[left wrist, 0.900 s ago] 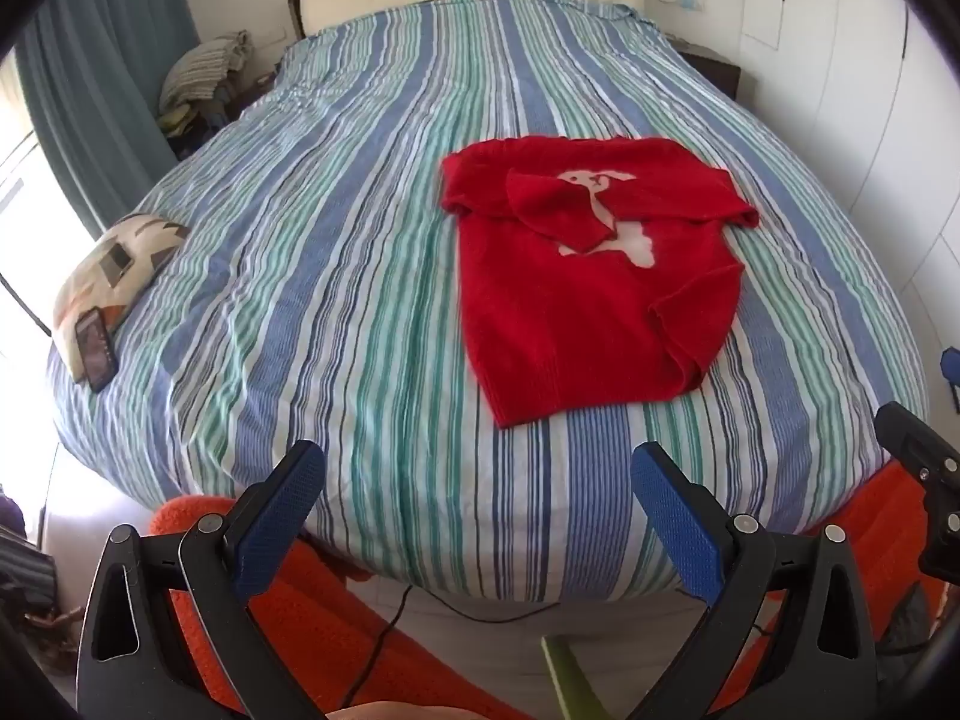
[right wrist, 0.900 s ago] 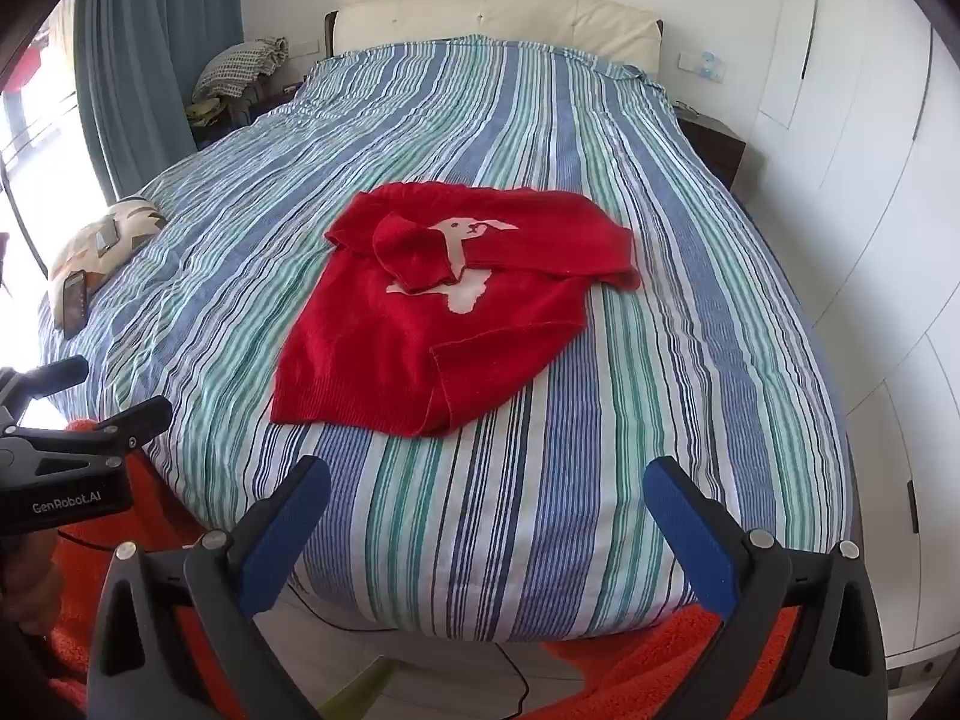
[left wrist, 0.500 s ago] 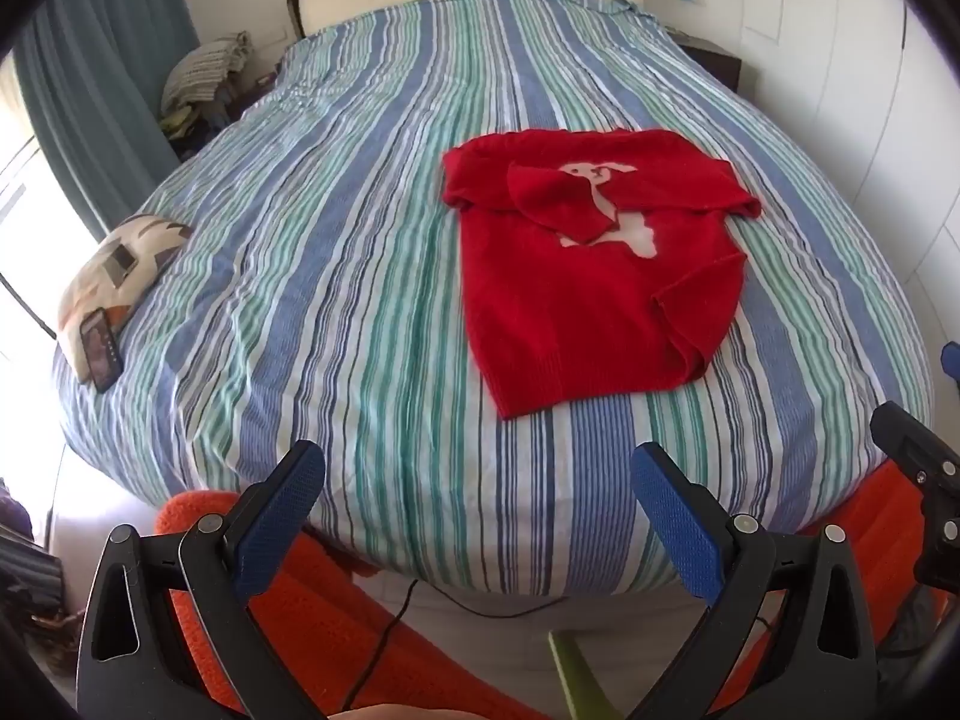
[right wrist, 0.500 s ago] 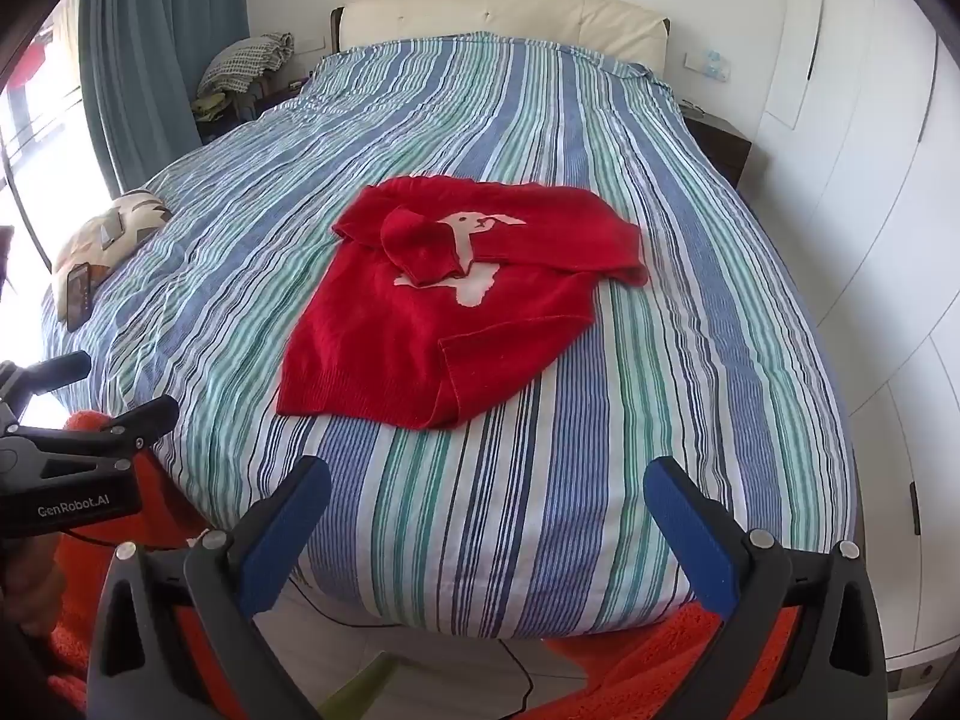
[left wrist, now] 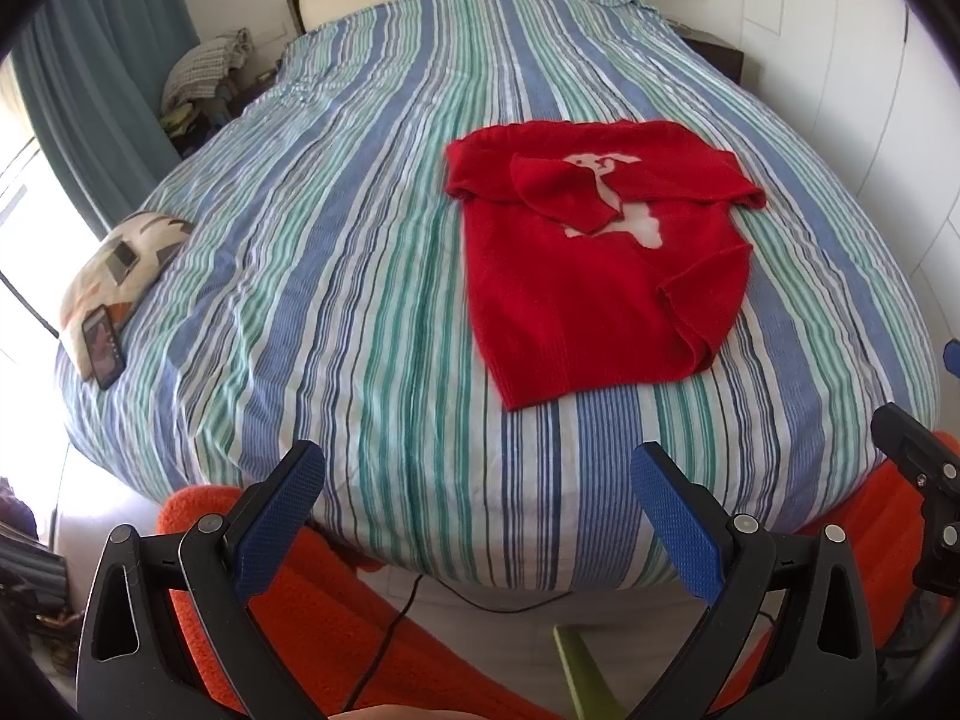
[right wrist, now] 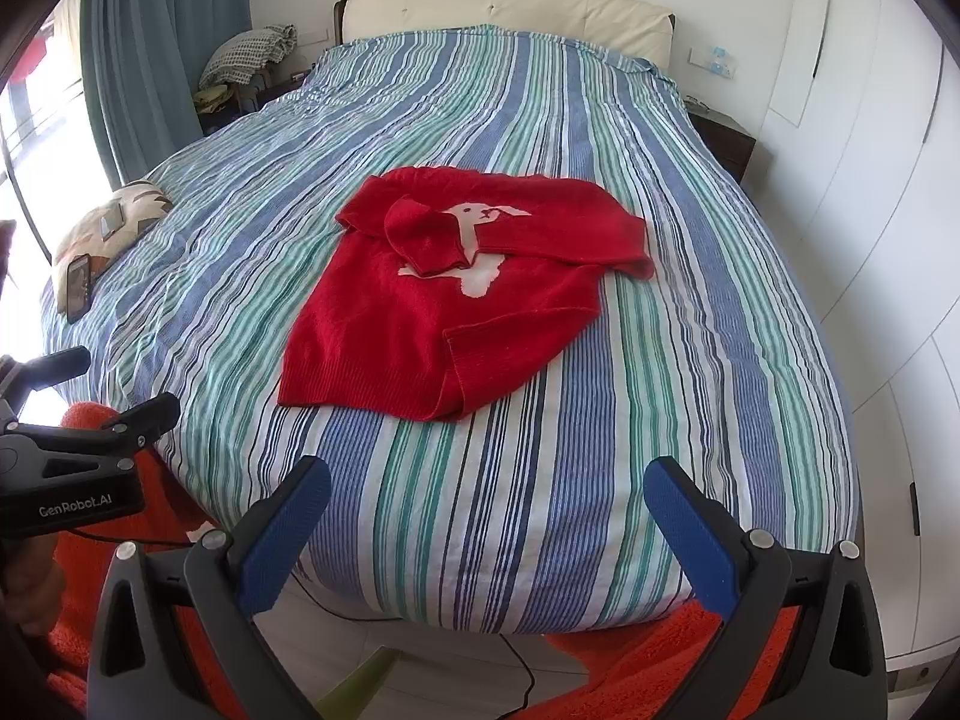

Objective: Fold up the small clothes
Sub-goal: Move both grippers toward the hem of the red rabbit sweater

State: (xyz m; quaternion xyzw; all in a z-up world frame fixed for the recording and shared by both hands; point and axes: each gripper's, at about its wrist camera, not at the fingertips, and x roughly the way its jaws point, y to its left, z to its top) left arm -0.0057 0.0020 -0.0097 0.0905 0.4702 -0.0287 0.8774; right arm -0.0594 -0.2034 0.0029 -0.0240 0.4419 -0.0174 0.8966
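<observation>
Red sweater [left wrist: 600, 264] part-folded on bed, both grippers wide & empty.

Sweater w/ white animal print lies flat on striped bedspread [left wrist: 336, 252], centre-right of left wrist frame, mid-frame in right wrist view [right wrist: 444, 312]; one sleeve folded across chest, lower corner turned up. Left gripper [left wrist: 480, 516] & right gripper [right wrist: 489, 531] at bottom of own frames, jaws spread wide, nothing between, well short of sweater. Phone [left wrist: 103, 349] rests on patterned pillow [left wrist: 117, 261] at left edge of bed. Orange rug [right wrist: 630, 660] under bed foot.

bedspread [right wrist: 540, 480] bare before red sweater [right wrist: 420, 324], phone [left wrist: 102, 348] far left
</observation>
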